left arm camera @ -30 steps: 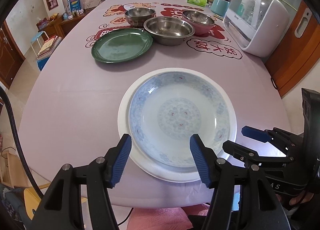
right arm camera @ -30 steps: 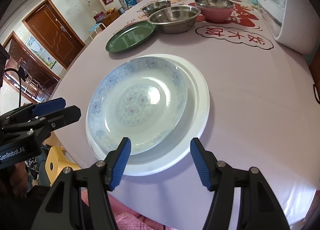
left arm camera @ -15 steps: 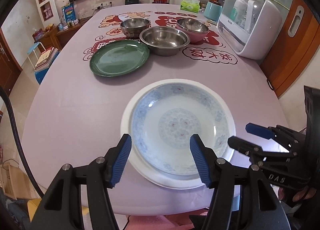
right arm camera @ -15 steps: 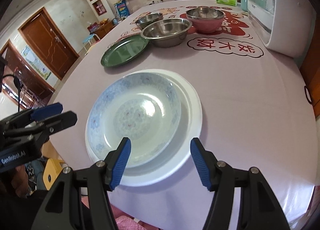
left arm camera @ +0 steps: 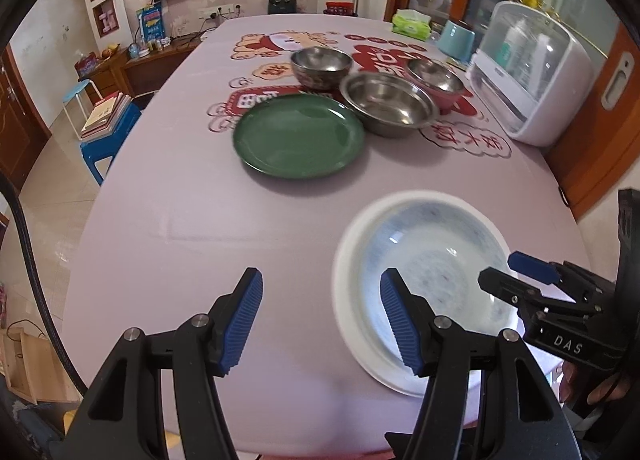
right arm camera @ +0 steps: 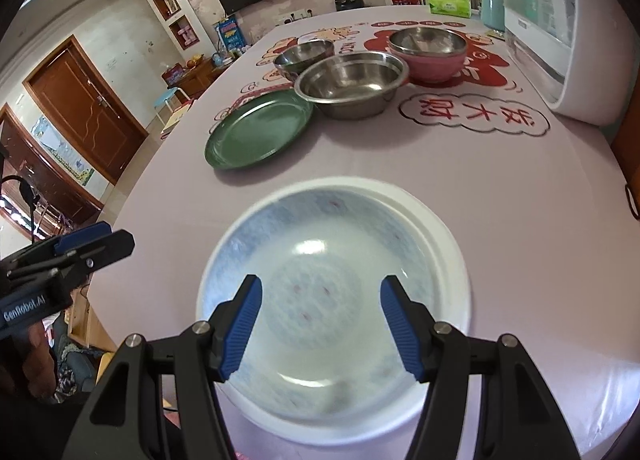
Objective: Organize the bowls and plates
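Note:
A blue-patterned plate (left arm camera: 432, 260) lies stacked on a larger white plate (left arm camera: 344, 280) at the near edge of the table; both show in the right wrist view, the patterned plate (right arm camera: 320, 260) on the white plate (right arm camera: 448, 244). A green plate (left arm camera: 298, 136) lies farther back, with a wide steel bowl (left arm camera: 390, 104), a small steel bowl (left arm camera: 321, 64) and a pink bowl (left arm camera: 436, 78) behind it. My left gripper (left arm camera: 320, 318) is open and empty, left of the stack. My right gripper (right arm camera: 320, 326) is open and empty, above the stack's near side.
A white appliance (left arm camera: 528, 76) stands at the table's right edge. A tissue box (left arm camera: 412, 24) and a teal container (left arm camera: 456, 40) sit at the far end. A blue stool with books (left arm camera: 108, 124) stands on the floor at the left.
My left gripper has swung left and up, off the stacked plates, so the green plate sits more central. My right gripper has shifted over the stack. Both stay open.

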Action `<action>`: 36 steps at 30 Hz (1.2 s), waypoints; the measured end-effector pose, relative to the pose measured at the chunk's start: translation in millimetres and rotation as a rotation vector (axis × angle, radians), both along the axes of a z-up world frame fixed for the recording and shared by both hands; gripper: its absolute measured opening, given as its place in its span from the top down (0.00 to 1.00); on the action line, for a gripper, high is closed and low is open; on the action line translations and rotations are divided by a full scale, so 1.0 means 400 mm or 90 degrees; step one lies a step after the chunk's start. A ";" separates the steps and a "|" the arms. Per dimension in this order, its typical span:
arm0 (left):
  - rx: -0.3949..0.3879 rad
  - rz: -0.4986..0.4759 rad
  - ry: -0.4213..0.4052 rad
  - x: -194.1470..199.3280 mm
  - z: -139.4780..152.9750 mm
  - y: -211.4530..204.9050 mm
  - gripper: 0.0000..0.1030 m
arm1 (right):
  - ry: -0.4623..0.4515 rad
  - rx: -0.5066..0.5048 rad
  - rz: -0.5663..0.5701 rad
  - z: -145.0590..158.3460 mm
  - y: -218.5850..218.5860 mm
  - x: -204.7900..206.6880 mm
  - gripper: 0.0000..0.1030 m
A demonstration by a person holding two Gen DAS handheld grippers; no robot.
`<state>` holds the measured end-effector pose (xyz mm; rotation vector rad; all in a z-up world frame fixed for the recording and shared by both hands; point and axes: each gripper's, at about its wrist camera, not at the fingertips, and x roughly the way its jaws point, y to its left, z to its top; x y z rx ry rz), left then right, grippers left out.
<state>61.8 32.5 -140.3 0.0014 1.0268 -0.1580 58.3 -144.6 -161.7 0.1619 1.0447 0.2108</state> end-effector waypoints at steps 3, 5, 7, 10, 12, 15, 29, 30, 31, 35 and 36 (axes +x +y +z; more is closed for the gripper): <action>0.020 0.003 -0.014 0.039 0.017 0.031 0.34 | -0.013 -0.003 -0.013 0.010 0.028 0.025 0.40; 0.021 -0.002 -0.026 0.064 0.030 0.053 0.31 | -0.022 -0.004 -0.022 0.016 0.045 0.040 0.40; 0.022 -0.009 -0.031 0.089 0.038 0.075 0.31 | -0.030 -0.005 -0.033 0.022 0.063 0.058 0.40; 0.025 -0.017 -0.030 0.129 0.045 0.114 0.31 | -0.039 -0.005 -0.048 0.025 0.091 0.083 0.40; 0.027 -0.015 -0.025 0.153 0.046 0.140 0.29 | -0.042 -0.006 -0.061 0.024 0.113 0.098 0.40; 0.013 -0.010 -0.010 0.190 0.045 0.189 0.29 | -0.041 -0.004 -0.078 0.019 0.139 0.115 0.40; -0.026 -0.051 0.030 0.385 0.019 0.332 0.23 | -0.039 0.022 -0.172 -0.013 0.248 0.217 0.40; -0.026 -0.056 0.032 0.405 0.016 0.334 0.23 | -0.039 0.023 -0.174 -0.012 0.252 0.224 0.40; -0.029 -0.063 0.033 0.424 0.013 0.335 0.23 | -0.039 0.024 -0.178 -0.011 0.255 0.234 0.40; -0.042 -0.085 0.033 0.487 0.006 0.337 0.22 | -0.041 0.015 -0.189 -0.010 0.261 0.274 0.40; -0.042 -0.088 0.033 0.501 0.002 0.335 0.21 | -0.041 0.012 -0.193 -0.011 0.260 0.287 0.40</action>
